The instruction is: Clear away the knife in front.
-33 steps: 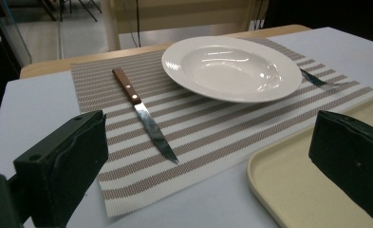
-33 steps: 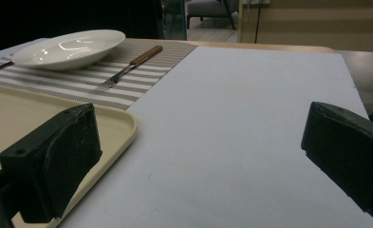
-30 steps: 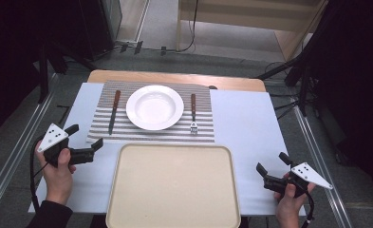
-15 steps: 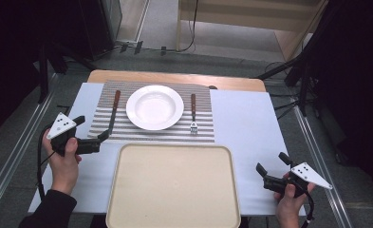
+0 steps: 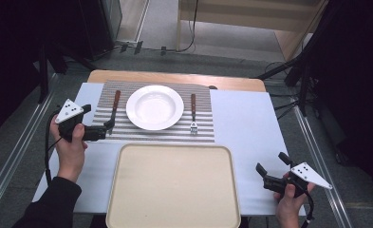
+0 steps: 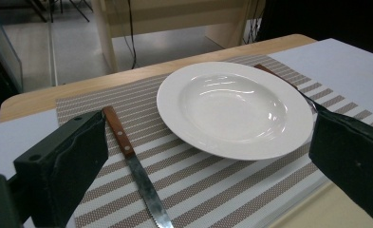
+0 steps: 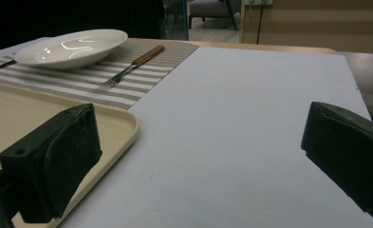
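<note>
Left gripper (image 5: 109, 128) reaching for the knife (image 6: 135, 168)

Jaws are wide open and empty; the knife lies between them, nearer the left jaw. Better to center over the wooden handle before closing.

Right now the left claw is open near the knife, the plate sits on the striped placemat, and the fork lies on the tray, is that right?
Not quite. The fork lies on the striped placemat, just right of the plate, not on the tray, as the high view shows. The rest holds: the left claw is open near the knife.
</note>
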`<state>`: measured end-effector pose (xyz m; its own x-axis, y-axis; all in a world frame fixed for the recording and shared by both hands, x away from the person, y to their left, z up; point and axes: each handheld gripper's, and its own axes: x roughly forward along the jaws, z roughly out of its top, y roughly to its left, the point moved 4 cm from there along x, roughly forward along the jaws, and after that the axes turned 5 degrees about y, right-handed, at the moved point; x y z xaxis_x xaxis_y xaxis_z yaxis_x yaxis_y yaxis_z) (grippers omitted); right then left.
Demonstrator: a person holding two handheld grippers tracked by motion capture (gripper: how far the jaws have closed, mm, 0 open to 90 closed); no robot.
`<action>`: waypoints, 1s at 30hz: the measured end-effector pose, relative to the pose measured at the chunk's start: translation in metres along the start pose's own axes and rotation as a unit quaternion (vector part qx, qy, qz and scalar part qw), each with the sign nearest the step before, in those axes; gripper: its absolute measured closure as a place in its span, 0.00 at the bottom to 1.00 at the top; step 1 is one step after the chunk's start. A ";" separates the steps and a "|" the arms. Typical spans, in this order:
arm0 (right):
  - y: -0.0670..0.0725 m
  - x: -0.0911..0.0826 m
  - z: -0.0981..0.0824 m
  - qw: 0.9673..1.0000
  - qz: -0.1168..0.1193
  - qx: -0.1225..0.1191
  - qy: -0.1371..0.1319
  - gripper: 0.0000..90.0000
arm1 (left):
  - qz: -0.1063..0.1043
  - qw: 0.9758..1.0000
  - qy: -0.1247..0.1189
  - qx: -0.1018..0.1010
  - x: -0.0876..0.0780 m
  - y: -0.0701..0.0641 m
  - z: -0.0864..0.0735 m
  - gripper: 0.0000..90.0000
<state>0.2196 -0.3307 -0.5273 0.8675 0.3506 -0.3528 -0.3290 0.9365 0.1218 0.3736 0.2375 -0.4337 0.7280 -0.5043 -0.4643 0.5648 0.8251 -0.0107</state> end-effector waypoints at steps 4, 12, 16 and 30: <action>0.000 0.000 0.000 1.000 0.001 -0.001 0.000 0.00 | -0.001 1.000 0.001 -0.003 0.004 0.002 0.004 0.00; 0.000 0.000 0.000 1.000 0.003 -0.002 0.000 0.00 | 0.002 1.000 0.015 -0.012 0.017 0.009 0.006 0.00; 0.000 0.001 0.000 1.000 0.002 -0.001 0.001 0.00 | 0.004 1.000 0.023 -0.020 0.024 0.014 0.005 0.00; 0.000 0.001 0.000 1.000 0.003 -0.003 0.003 0.00 | -0.003 0.997 0.062 -0.049 0.052 0.031 0.016 0.00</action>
<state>0.2206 -0.3302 -0.5277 0.8635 0.3560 -0.3572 -0.3362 0.9343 0.1186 0.4352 0.2330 -0.4444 0.6674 -0.4793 -0.5699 0.5238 0.8462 -0.0982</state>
